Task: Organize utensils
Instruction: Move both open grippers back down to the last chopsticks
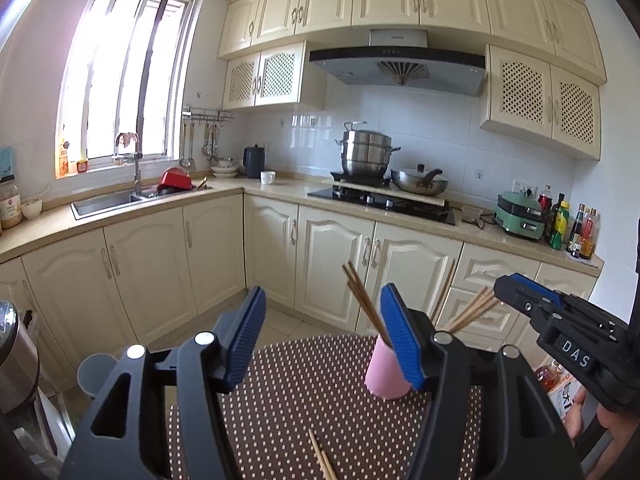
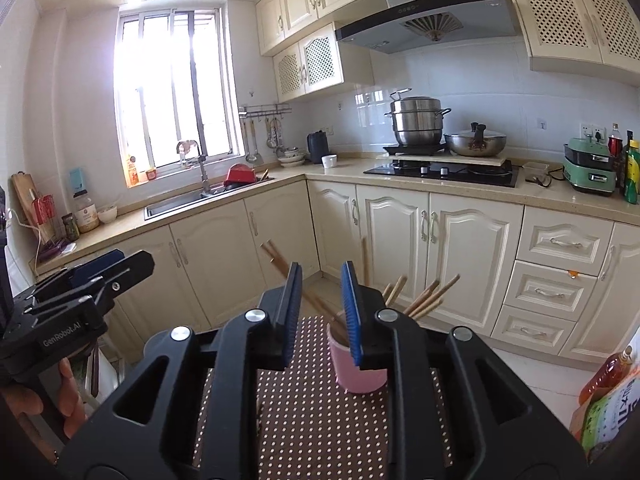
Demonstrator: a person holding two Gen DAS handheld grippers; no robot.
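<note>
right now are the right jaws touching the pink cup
Apart. The right wrist view shows the right gripper open and empty, with the pink cup beyond its jaws on the dotted mat.

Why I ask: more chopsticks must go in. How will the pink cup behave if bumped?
The pink cup looks apt to tip: it is narrow, and the chopsticks in it lean far past its rim, loading it up high. It is probably light plastic. The dotted mat may give some grip against sliding.
</note>
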